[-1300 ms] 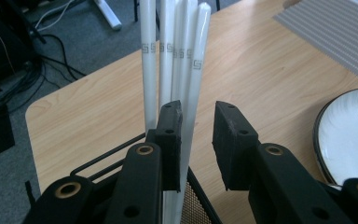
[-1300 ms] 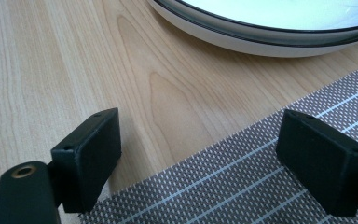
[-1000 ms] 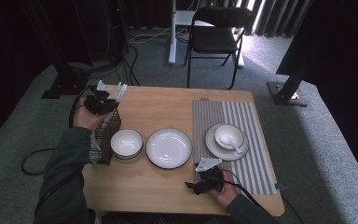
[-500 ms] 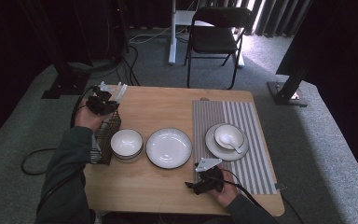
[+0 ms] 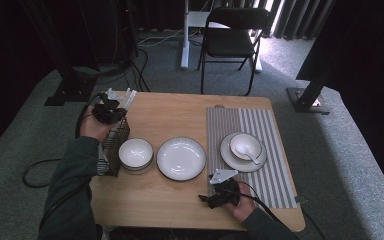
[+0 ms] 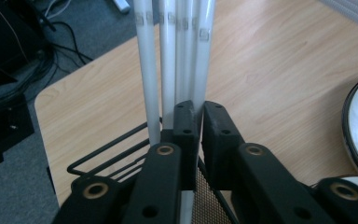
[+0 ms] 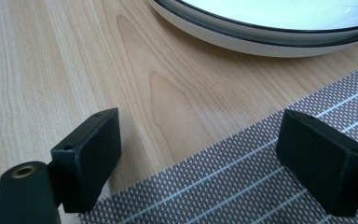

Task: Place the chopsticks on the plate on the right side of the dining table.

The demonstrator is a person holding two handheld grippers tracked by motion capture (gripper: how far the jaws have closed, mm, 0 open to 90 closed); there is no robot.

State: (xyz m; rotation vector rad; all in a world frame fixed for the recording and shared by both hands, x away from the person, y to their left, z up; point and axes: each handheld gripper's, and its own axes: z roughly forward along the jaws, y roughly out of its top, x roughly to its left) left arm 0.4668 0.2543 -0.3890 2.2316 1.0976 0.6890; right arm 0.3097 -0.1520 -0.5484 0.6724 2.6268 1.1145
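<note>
A: While the table (image 5: 180, 200) carries plates and bowls, what matters here is the wire basket (image 5: 115, 145) at its left edge, correct?

B: Yes, and the white chopsticks (image 6: 168, 51) standing in it. They look light, stiff and smooth, so I judge them slippery and prone to fan apart or swivel if pinched at one spot only.

A: Where would you take hold?

B: Mid-shaft, above the basket rim, squarely across.

A: And the left gripper (image 6: 199, 123)?

B: Its jaws have just been closing and now pinch one chopstick (image 6: 200, 60), the rightmost of the bunch; the other sticks pass just beside the left jaw, outside the grip.

A: The right gripper (image 7: 200, 163)?

B: Jaws wide apart, holding nothing, low over the edge of the striped placemat (image 7: 242, 186) near a plate (image 7: 270, 28).
</note>
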